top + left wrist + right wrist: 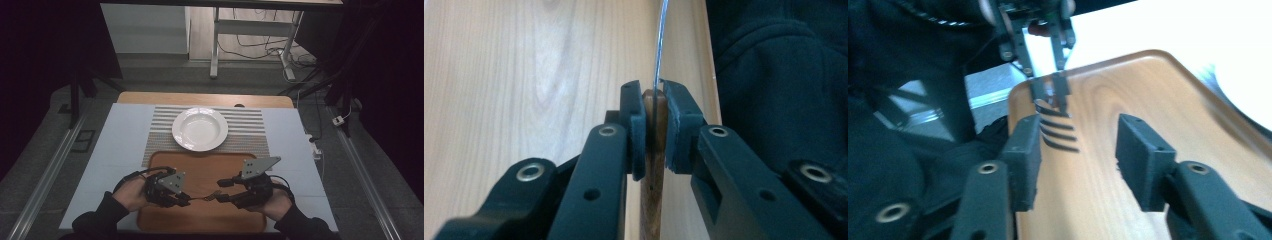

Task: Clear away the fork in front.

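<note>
A fork [204, 198] with a wooden handle [654, 150] and metal tines [1058, 133] hangs just above the wooden tray [200, 167] at the table's front. My left gripper [185, 201] is shut on the handle, with both pads pressed against the wood [655, 107]. The thin metal stem [659, 45] runs away from the jaws. My right gripper [223, 190] faces it from the right and is open [1079, 145], its jaws wide apart. The tines sit by its left pad [1028, 150]. Across the tray, the left gripper [1048, 85] shows clamped on the fork.
A white deep plate [200, 129] rests on a striped placemat [250, 127] beyond the tray. A pale blue cloth [120, 145] covers the table. Dark sleeves [784, 75] lie at the near edge. Desk legs and cables [250, 47] stand on the floor behind.
</note>
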{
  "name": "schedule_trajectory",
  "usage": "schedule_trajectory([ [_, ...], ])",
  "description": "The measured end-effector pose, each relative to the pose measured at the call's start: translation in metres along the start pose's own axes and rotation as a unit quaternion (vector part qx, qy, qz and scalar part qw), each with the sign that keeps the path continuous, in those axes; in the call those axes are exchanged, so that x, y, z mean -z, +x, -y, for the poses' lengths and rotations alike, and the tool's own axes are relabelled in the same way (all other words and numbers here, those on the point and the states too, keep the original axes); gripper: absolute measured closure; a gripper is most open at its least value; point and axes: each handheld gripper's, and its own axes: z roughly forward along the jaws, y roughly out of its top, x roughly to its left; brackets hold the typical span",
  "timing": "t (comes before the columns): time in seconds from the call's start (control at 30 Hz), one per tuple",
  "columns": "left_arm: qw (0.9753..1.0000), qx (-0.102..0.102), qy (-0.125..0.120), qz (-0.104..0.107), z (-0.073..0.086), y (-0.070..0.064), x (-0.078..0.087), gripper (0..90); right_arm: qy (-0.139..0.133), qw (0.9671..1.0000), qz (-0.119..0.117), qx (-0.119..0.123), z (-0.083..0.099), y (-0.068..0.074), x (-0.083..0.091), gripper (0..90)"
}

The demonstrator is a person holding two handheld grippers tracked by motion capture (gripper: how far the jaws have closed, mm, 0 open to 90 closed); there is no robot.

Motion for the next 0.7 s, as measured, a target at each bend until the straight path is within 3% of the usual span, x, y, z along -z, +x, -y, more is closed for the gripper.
schedule_trajectory([
  [0.2,0.9981,0.060,0.007,-0.016,0.008,0.003,0.005,79.9,-0.004,0.9983,0.056,-0.015,0.005,-0.003,0.007,40.2],
  [0.3,0.9945,0.102,0.013,-0.018,0.012,0.005,0.005,79.9,0.001,0.9964,0.083,-0.021,0.009,-0.002,0.009,34.3],
  [0.43,0.9889,0.144,0.022,-0.029,0.017,0.006,0.005,79.9,0.014,0.9928,0.115,-0.031,0.016,0.000,0.010,26.1],
  [0.57,0.9799,0.193,0.030,-0.041,0.022,0.007,0.003,79.8,0.020,0.9875,0.149,-0.049,0.024,0.002,0.014,19.7],
  [0.7,0.9682,0.240,0.035,-0.062,0.028,0.006,0.002,79.7,0.025,0.9825,0.173,-0.064,0.032,0.005,0.020,16.5],
])
